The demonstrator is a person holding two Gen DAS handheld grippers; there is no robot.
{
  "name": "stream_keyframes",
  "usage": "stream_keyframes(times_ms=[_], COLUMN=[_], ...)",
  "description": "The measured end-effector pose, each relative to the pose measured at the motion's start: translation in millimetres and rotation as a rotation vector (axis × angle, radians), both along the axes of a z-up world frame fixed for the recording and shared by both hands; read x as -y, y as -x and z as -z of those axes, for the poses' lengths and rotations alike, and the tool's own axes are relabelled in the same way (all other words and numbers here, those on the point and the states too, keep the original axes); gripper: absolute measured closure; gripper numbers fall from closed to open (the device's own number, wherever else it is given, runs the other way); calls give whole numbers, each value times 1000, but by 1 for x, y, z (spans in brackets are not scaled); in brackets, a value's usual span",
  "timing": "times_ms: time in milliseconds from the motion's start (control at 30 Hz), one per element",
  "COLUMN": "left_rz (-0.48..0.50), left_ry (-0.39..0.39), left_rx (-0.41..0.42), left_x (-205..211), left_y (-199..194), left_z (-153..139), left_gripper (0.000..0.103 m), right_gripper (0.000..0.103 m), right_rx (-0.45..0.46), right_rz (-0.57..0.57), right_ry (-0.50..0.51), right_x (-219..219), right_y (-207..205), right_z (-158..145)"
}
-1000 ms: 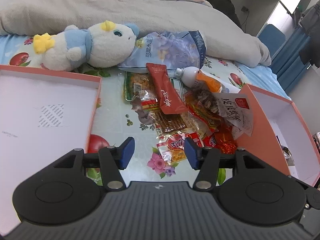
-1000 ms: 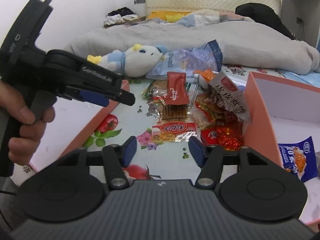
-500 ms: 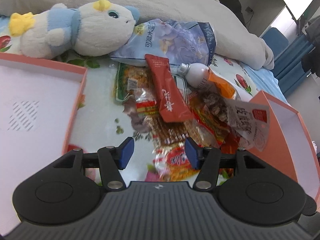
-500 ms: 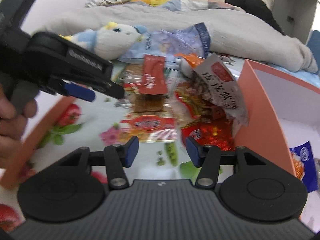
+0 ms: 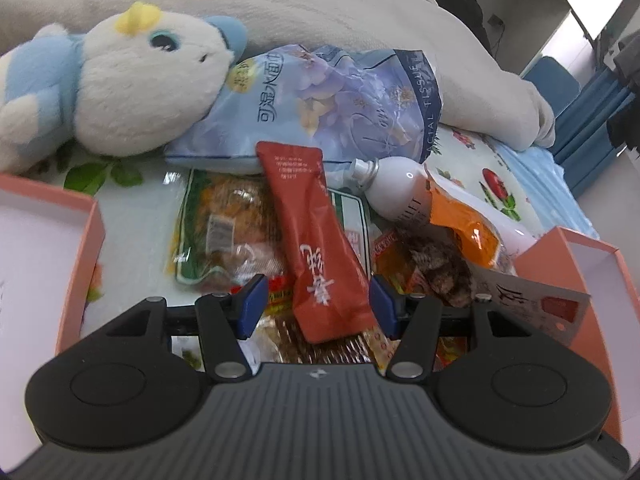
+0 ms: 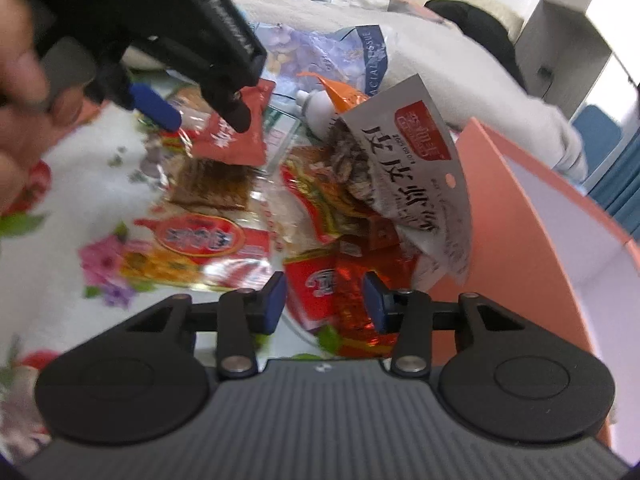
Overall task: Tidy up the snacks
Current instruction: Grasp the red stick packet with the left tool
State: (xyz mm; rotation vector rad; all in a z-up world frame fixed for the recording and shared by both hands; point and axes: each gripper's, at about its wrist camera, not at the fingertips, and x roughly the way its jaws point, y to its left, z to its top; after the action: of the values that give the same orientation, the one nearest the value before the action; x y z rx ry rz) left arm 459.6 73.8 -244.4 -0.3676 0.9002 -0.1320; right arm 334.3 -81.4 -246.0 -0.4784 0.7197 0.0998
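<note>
Red foil, crinkled and shiny, lies right between the right gripper [image 6: 324, 300]'s blue fingers [image 6: 272, 300]: it is a red foil snack pack [image 6: 340, 292] on the flowered bedsheet [image 6: 68, 196]. Those fingers are closing, but gaps show on both sides and the pads do not yet press it. Just beyond it a white seed packet [image 6: 416, 168] leans against the orange box wall [image 6: 504, 208].

The left gripper [image 5: 318, 304] has its fingers [image 5: 252, 300] open about halfway, straddling the lower end of a long red sachet [image 5: 316, 240] without touching it. This sachet lies on top of the heap, over a green-edged snack bag [image 5: 216, 224]. To its right lie a white bottle [image 5: 396, 192] and an orange wrapper [image 5: 460, 220]. Farther back, a blue tissue pack [image 5: 340, 100] rests against a plush toy [image 5: 120, 80], with a grey blanket [image 5: 360, 12] behind them. A second orange box [image 5: 84, 256] stands at the left.
</note>
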Motion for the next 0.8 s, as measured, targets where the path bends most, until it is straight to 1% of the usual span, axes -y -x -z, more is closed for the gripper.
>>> stream_keyframes(times_ms=[100,200,233,333,433,467,533,600,700,767,800], left_rz=[16,24,24,17,22,15,10,1,-12,-28,-32], left_ry=[-28,-95,-105,-151,-148,-155,-178,-184,-200,-194,-197], left_rx=[13,39,43,47,33,23,17,8,1,-12,-15], left_x=[7,17,18,24,27,27,29,29,29,26,24], left_y=[-5,-9,-11,-15,-20,-20,-23,-26,-29,-31,-32], left_z=[0,-2,-2,-1,3,4,6,8,9,12,12], left_gripper=[42,42,42,42,43,46,47,48,59,76,78], right_gripper=[59,59,59,59,56,56,56,56,56,57,57], right_rx=[19,20,16,-10,-30,-35,-44,-57,-74,-85,-91], right_rz=[18,24,26,50,52,50,49,52,50,45,40], right_ry=[38,52,55,17,-17,-27,-49,-83,-121,-144,-153], right_x=[2,3,3,9,11,11,11,12,13,12,12], right_y=[-1,0,-1,-2,2,3,5,5,6,8,10], right_z=[1,0,1,2,1,0,-1,-5,-7,-9,-10])
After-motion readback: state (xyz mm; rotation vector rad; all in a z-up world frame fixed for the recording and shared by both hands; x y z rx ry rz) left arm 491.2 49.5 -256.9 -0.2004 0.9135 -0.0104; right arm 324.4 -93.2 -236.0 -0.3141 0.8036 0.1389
